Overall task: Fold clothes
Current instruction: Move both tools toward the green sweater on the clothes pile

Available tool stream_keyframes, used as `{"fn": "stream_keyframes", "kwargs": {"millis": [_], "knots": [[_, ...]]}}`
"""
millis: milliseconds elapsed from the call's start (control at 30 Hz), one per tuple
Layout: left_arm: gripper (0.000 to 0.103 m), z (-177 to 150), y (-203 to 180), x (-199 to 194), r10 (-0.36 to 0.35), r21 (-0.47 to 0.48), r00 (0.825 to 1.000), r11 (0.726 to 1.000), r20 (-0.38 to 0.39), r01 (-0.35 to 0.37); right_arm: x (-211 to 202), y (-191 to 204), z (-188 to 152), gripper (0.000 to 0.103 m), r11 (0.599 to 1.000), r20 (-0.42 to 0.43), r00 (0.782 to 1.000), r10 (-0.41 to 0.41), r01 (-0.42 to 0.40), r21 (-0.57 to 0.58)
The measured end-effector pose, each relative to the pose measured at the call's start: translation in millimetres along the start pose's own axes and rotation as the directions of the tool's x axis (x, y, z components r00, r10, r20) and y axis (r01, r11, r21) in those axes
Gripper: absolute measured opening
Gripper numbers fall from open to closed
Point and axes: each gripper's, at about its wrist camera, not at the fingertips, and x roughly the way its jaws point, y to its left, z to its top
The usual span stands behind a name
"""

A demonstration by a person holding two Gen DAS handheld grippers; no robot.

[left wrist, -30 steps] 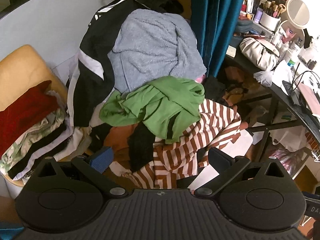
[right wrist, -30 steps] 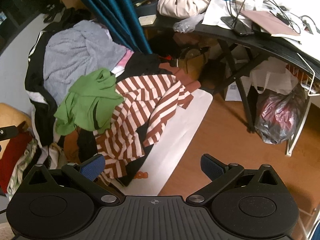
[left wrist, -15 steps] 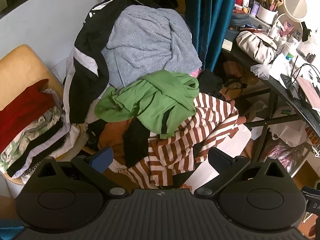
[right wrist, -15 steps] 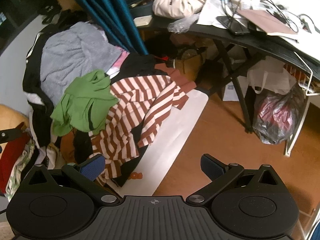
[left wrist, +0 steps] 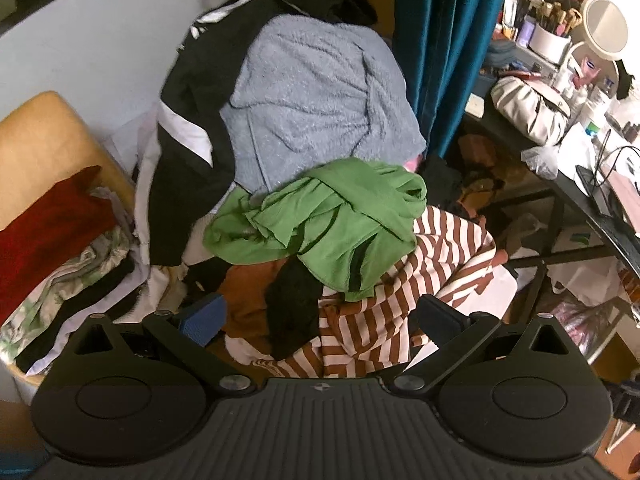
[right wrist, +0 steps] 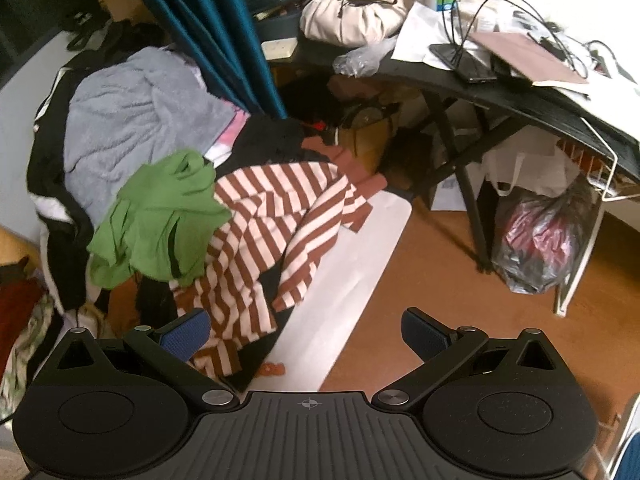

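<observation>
A heap of unfolded clothes fills both views. A crumpled green garment (left wrist: 336, 220) (right wrist: 160, 216) lies on top, over a brown-and-white striped top (left wrist: 404, 292) (right wrist: 272, 232). Behind them are a grey fleece (left wrist: 316, 96) (right wrist: 132, 120) and a black-and-white jacket (left wrist: 184, 148). My left gripper (left wrist: 320, 318) is open and hangs above the near edge of the striped top, holding nothing. The right gripper (right wrist: 306, 334) is open too, over the striped top's hem and a white board (right wrist: 352, 276), with nothing between its fingers.
A stack of folded clothes (left wrist: 56, 248) rests on a tan seat (left wrist: 36, 140) at left. A blue curtain (left wrist: 444, 40) hangs behind the heap. A cluttered black desk (right wrist: 500, 92) stands at right, with bags (right wrist: 540, 236) under it on the wooden floor (right wrist: 420, 272).
Both views have drifted slightly: the heap sits a little more to the left in the right wrist view. Both grippers stay open and the clothes have not been moved.
</observation>
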Motion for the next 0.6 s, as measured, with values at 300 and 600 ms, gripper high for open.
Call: {"fn": "stream_keyframes", "kwargs": {"millis": [300,600], "knots": [[0.103,37.8,40.4,33.6,-0.057,0.134,0.998,0.989,-0.038,0.061,11.6,95.8,13.8,0.102,0.997,0.002,0.997,-0.081,0.082,-0.013],[0.103,64.0,88.7,58.1,-0.108,0.157,0.992,0.981,-0.062,0.117,28.1,175.3,18.9,0.102,0.985,-0.013,0.987,-0.158,0.157,-0.073]]}}
